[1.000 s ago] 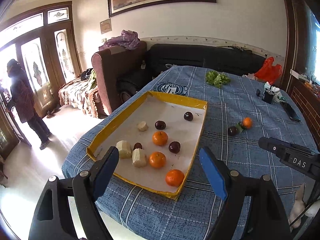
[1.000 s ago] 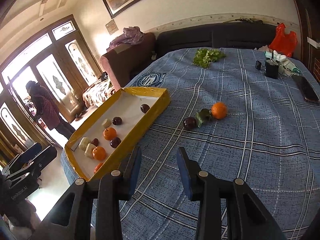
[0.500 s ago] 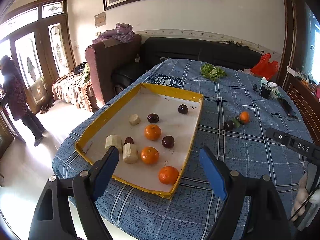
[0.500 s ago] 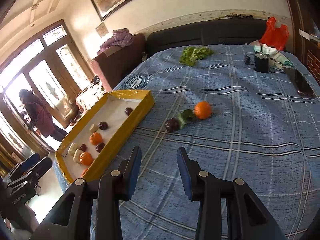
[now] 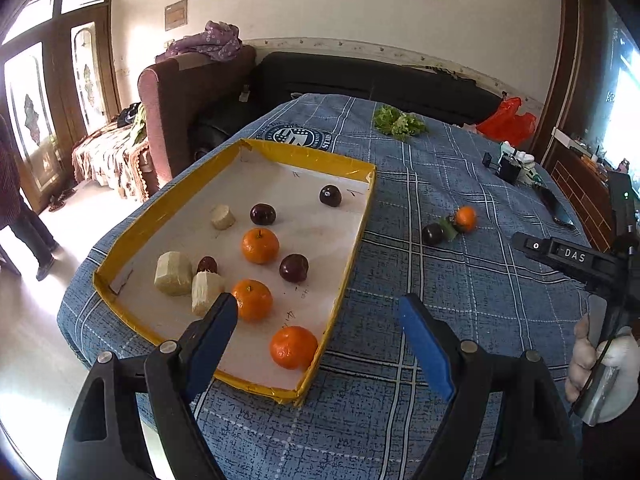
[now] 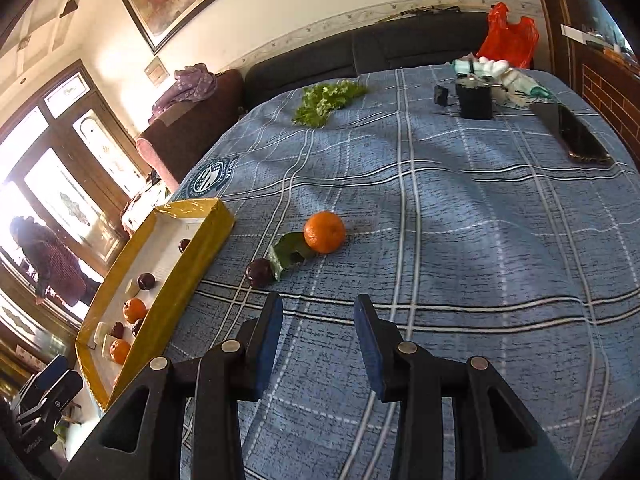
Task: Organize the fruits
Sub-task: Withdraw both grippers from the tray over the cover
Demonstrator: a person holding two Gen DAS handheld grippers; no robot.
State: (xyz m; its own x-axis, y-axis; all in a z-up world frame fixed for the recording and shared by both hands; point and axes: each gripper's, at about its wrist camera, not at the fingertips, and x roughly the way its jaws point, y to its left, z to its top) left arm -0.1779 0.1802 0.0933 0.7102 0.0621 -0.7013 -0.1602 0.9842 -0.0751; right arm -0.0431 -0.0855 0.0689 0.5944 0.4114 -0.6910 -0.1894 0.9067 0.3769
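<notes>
Blue tablecloth (image 6: 460, 208): 1 yellow tray (image 5: 352, 236), 4 oranges (image 5: 260, 245), 5 plums (image 5: 294, 267).

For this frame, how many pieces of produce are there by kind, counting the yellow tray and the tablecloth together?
Round orange tangerines: 4, three in the yellow-rimmed cardboard tray such as, one on the blue plaid tablecloth
Dark red round fruits: 5, four in the tray such as, one on the cloth
Pale peeled cut chunks: 3, such as
Total: 12
</notes>
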